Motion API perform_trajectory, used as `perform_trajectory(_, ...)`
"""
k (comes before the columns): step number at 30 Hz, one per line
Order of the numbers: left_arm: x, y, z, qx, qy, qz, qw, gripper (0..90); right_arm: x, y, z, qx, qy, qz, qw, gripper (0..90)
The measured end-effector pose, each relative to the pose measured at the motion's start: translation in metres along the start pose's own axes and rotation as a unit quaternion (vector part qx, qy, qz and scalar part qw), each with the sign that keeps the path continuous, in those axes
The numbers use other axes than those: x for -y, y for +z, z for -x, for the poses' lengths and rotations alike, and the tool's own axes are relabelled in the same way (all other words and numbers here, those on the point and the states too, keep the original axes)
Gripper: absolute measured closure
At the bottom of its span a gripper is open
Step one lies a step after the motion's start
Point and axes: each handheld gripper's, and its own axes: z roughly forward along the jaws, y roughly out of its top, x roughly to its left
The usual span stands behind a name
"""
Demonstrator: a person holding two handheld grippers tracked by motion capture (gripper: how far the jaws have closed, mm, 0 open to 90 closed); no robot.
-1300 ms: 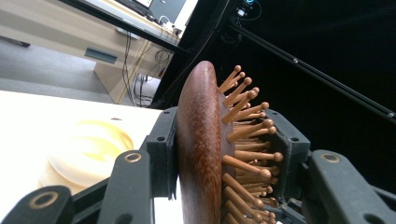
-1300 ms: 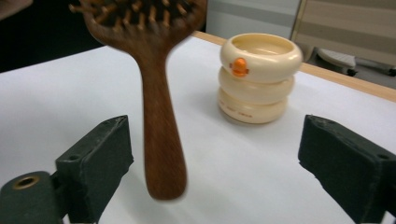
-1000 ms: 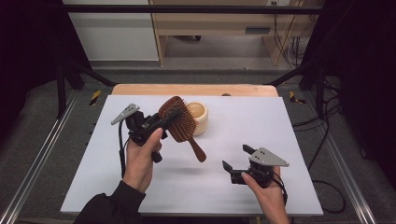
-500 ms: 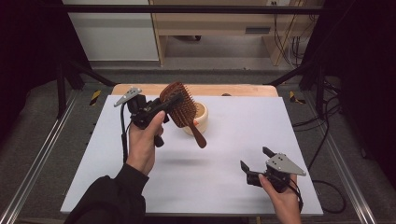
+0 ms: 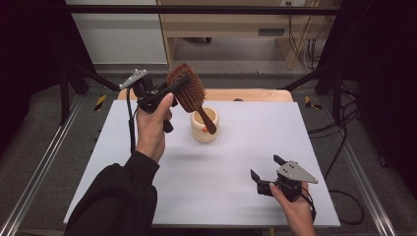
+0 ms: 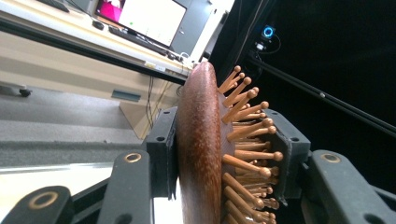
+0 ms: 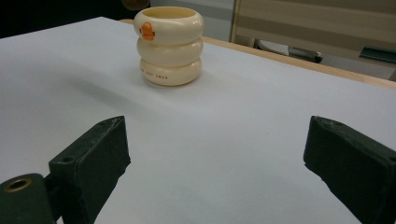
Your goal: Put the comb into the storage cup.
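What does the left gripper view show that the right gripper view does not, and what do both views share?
Left gripper view: the wooden hairbrush clamped by its head in the left hand-held gripper, one jaw on the smooth back, the other on the bristle side; a monitor behind.

Right gripper view: the cream cup with an orange mark, upright on the white table, seen past the open, empty right hand-held gripper.

Shared: black jaws rising from the bottom, and wooden furniture in the background.
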Motion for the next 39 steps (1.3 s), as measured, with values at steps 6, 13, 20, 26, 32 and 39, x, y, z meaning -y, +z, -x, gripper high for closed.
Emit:
perform_trajectory(6,-0.002,0.009,-0.003,-0.011,0.025,0.001,0.9996,51.9,0.0,0.001,-0.001,-0.002,-0.002,0.003,1.0,7.0)
perform_trajectory(13,-0.003,0.017,-0.007,-0.031,0.033,0.016,0.9988,51.9,0.0,0.001,-0.001,-0.004,0.0,0.002,1.0,6.7)
perform_trajectory(20,-0.005,0.023,-0.013,-0.035,0.033,0.025,0.9985,51.8,0.0,0.002,-0.002,-0.006,0.003,0.003,1.0,5.8)
perform_trajectory(26,-0.005,0.027,-0.013,-0.038,0.036,0.027,0.9983,51.8,0.0,0.002,-0.002,-0.007,0.004,0.005,1.0,5.7)
perform_trajectory(32,-0.006,0.028,-0.014,-0.028,0.052,0.032,0.9977,51.7,0.0,0.001,-0.002,-0.007,0.004,0.005,1.0,4.9)
perform_trajectory(39,-0.004,0.031,-0.016,-0.033,0.053,0.03,0.9976,51.7,0.0,0.002,-0.001,-0.009,0.003,0.005,0.9999,4.5)
